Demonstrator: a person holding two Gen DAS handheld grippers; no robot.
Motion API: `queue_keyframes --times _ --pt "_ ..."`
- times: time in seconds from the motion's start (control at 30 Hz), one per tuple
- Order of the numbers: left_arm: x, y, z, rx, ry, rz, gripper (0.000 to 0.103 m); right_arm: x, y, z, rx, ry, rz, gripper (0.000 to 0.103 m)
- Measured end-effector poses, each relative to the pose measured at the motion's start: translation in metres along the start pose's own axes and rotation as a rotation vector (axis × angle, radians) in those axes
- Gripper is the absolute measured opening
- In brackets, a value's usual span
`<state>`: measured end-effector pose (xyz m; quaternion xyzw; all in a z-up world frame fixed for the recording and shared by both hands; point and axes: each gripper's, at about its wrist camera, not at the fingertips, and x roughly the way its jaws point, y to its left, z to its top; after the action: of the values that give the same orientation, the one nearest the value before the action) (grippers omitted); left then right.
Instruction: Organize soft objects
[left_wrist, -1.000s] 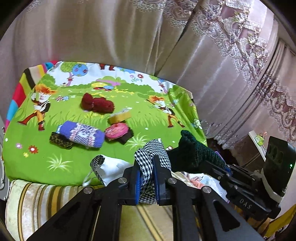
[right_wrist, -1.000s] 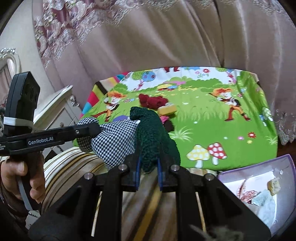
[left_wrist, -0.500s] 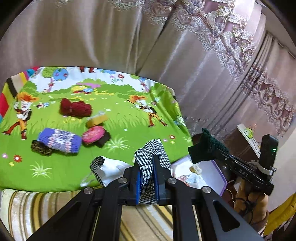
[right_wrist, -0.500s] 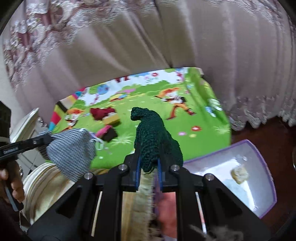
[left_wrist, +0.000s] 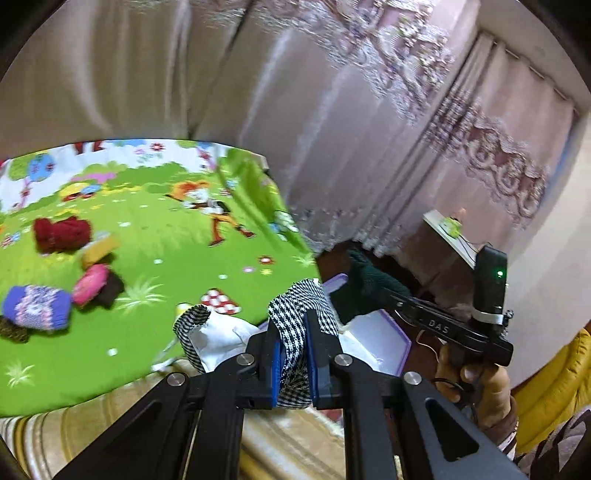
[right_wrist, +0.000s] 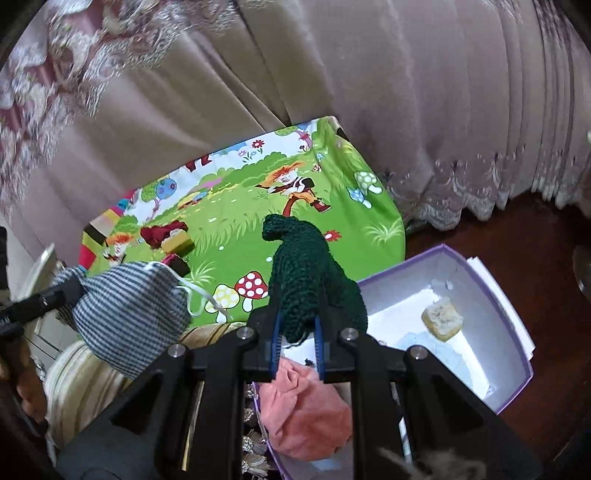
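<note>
While your right gripper (right_wrist: 297, 347) clamps the dark green knitted piece (right_wrist: 310, 280), that piece stands up from the jaws with its long axis running away from the camera, its narrow tip curling toward the left of the view above the near edge of the green cartoon play mat (right_wrist: 240, 229); its lower end is pinched between the blue pads. Your left gripper (left_wrist: 293, 363) is closed on the black-and-white houndstooth cloth (left_wrist: 295, 332), which rises out of the jaws and folds over leftward, showing white lining; its lower end is cut off behind the fingers. The purple-edged box (right_wrist: 509, 332) sits on the dark floor just right of the mat, holding a small pale yellow lump (right_wrist: 441, 319) and a coral pink cloth (right_wrist: 303, 410), the latter partly hidden by the right gripper's frame. On the mat lie a dark red knit (left_wrist: 61, 234), a yellow item (left_wrist: 98, 249), a pink roll (left_wrist: 90, 282) and a blue patterned roll (left_wrist: 37, 310), all blurred. Mat's left side is cut off.
</note>
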<state>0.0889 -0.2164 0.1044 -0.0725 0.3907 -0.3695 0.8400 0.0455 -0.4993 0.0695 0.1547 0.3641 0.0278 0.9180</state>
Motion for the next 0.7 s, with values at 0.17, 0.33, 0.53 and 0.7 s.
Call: queue_keyframes --times 0.17,0.33,0.53,0.7 --pt "0.024 -0.022 0.005 0.040 0.024 -0.050 0.012 -0.005 -0.022 0.003 0.061 0.001 0.005 0.017" --pt "0.050 -0.031 0.011 0.033 0.052 -0.082 0.012 -0.012 -0.039 0.007 0.105 -0.013 -0.021 0.018" --pt "0.072 -0.037 0.020 0.036 0.064 -0.089 0.012 -0.017 -0.051 0.011 0.108 -0.028 -0.077 0.018" --pt "0.087 -0.042 0.024 0.027 0.080 -0.100 0.014 -0.018 -0.060 0.011 0.121 -0.025 -0.106 0.019"
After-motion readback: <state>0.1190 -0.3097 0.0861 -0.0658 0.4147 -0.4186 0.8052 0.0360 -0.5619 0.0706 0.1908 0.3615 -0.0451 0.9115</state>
